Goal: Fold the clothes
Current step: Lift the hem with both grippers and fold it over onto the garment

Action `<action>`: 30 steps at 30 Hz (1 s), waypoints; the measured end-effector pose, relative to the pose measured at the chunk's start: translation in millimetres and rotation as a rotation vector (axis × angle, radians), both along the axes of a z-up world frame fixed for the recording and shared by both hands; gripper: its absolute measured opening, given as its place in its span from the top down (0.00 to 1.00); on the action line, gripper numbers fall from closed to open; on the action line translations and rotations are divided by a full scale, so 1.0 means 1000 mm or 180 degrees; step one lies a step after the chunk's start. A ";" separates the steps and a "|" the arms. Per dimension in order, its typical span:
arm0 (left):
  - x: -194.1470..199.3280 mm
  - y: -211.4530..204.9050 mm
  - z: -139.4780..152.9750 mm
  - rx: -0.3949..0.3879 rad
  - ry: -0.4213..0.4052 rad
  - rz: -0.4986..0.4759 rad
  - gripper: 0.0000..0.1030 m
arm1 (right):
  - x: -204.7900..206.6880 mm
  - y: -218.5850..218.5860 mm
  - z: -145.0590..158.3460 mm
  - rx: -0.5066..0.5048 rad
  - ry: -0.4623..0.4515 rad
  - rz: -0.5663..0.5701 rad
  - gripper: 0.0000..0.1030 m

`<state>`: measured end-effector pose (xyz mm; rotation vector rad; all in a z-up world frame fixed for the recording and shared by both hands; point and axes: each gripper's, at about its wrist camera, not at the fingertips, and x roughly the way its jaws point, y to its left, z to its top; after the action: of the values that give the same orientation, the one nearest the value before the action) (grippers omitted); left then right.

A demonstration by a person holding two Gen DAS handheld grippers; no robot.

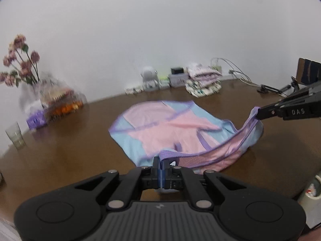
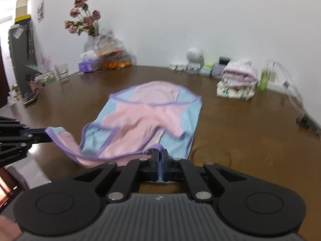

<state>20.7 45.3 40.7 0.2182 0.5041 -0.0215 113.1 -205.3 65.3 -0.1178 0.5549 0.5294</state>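
Note:
A pink and light-blue garment (image 1: 160, 126) (image 2: 148, 116) with purple trim lies spread on the brown table (image 1: 70, 140) (image 2: 240, 140). My left gripper (image 1: 161, 160) is shut on the purple near hem, which is lifted off the table. Off to the right in the left wrist view, my right gripper (image 1: 258, 113) pinches the hem's other corner. In the right wrist view that gripper (image 2: 159, 152) is shut on the trim, and the left gripper (image 2: 47, 133) holds the raised corner at the left. The hem sags between the two.
A stack of folded clothes (image 1: 203, 82) (image 2: 237, 84) sits at the back by the wall, beside small boxes and a white figurine (image 2: 194, 60). Flowers with a wrapped basket (image 1: 54, 98) (image 2: 104, 52) and a glass (image 1: 16, 137) (image 2: 63, 73) stand on the left. Cables (image 2: 295, 98) trail at right.

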 end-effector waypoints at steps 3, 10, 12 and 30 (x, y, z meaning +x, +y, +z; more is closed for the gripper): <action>0.023 0.006 0.014 0.0162 -0.0117 0.0041 1.00 | 0.022 0.010 0.021 -0.0032 -0.0141 0.0072 0.98; 0.112 0.033 0.038 0.0278 -0.0173 0.0211 1.00 | 0.102 0.047 0.059 -0.0145 -0.0377 0.0158 0.98; 0.145 0.042 0.043 0.0267 -0.0133 0.0239 1.00 | 0.136 0.061 0.063 -0.0169 -0.0315 0.0152 0.98; 0.388 0.128 -0.040 0.0004 0.0873 0.0375 0.99 | 0.398 0.165 -0.031 -0.0469 0.0540 0.0028 0.98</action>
<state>409.1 173.2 1.2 0.1874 0.7896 0.0645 510.9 -40.1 34.2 -0.2168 0.7596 0.5095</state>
